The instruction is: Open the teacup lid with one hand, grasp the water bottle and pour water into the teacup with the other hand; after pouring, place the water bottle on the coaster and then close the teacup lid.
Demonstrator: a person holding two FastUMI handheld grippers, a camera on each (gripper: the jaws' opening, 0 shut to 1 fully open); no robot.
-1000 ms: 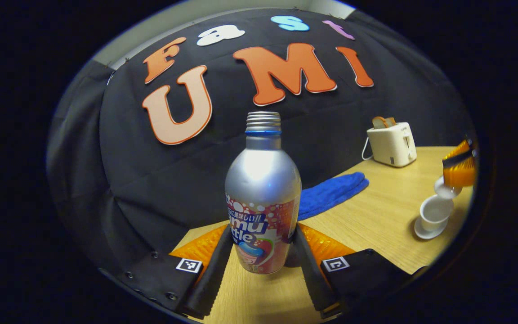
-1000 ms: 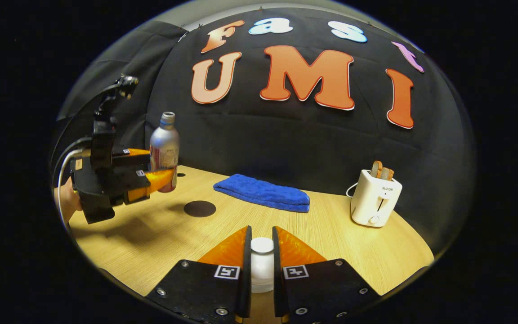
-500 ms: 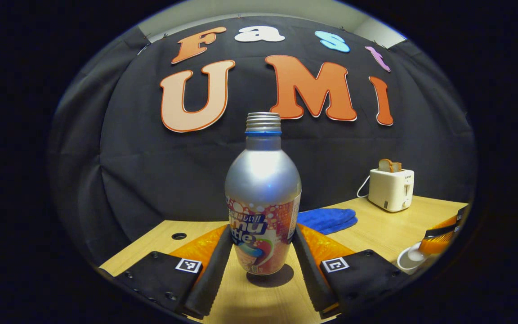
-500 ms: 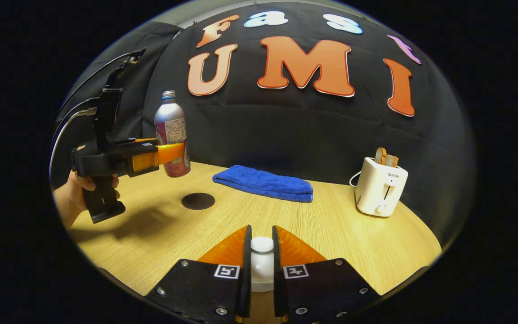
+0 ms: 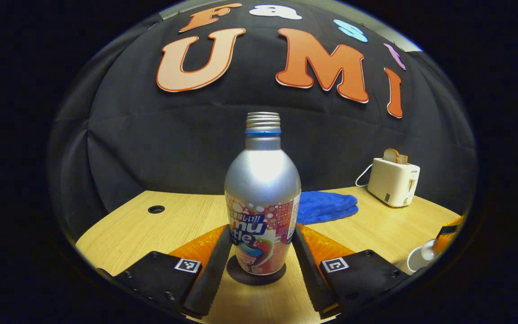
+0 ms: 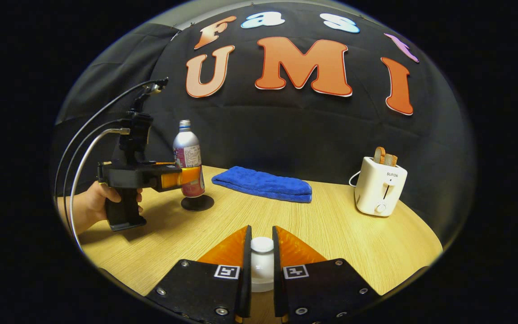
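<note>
In the right gripper view a hand (image 6: 91, 203) is holding the left gripper (image 6: 191, 176), clamping the bottle (image 6: 188, 157) over the coaster (image 6: 197, 203) at ten o'clock; the right gripper (image 6: 261, 265) is pinching the lid (image 6: 262, 263).

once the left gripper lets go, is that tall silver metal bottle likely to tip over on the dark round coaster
The tall silver metal bottle is narrow-based, so a nudge could probably tip it. It stands upright on the dark round coaster, which looks flat. With no cap, a fall may spill.

both gripper (image 5: 261, 256) (image 6: 261, 265) jaws clamped
</note>
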